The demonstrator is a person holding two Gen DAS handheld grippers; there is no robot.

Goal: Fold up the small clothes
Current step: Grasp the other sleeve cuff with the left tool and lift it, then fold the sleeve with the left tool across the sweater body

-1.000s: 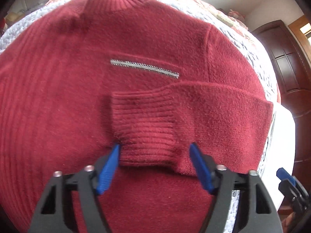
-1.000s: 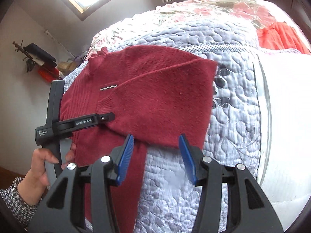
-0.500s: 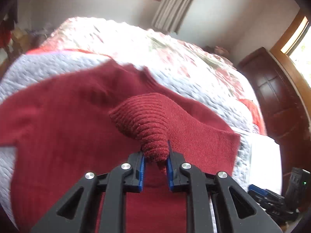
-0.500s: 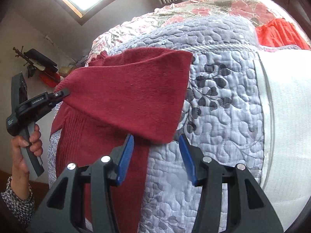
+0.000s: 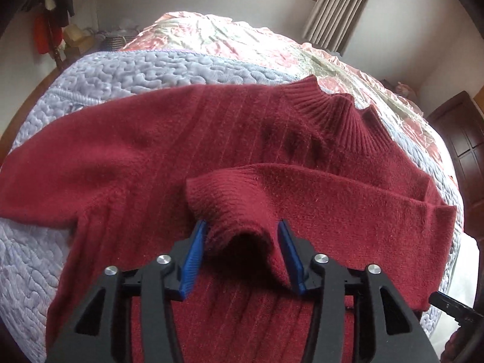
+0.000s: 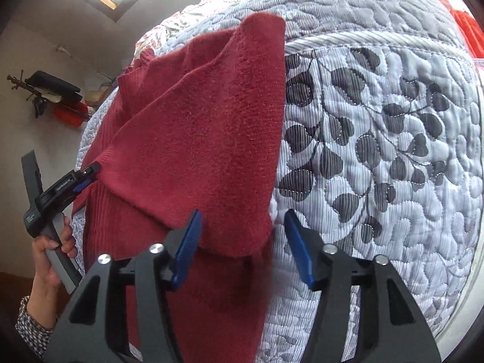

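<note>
Red sweater [image 5: 211,157] spread on quilted bed [image 6: 378,139], sleeve cuff [image 5: 239,211] framed by left gripper [image 5: 243,257], fingers parted, nothing clamped, right gripper [image 6: 242,245] likewise held wide apart.

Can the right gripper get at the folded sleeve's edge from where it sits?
Probably yes. The right gripper is open, with the red sweater's folded sleeve edge lying between its jaws; nothing covers it. The left gripper works at the cuff end, well clear.

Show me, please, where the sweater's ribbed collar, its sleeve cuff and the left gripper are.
ribbed collar [image 5: 341,121]: left wrist view, middle of the ribbing.
sleeve cuff [image 5: 224,208]: left wrist view, cuff's ribbed top.
left gripper [image 6: 83,178]: right wrist view, tips at the cuff.
</note>
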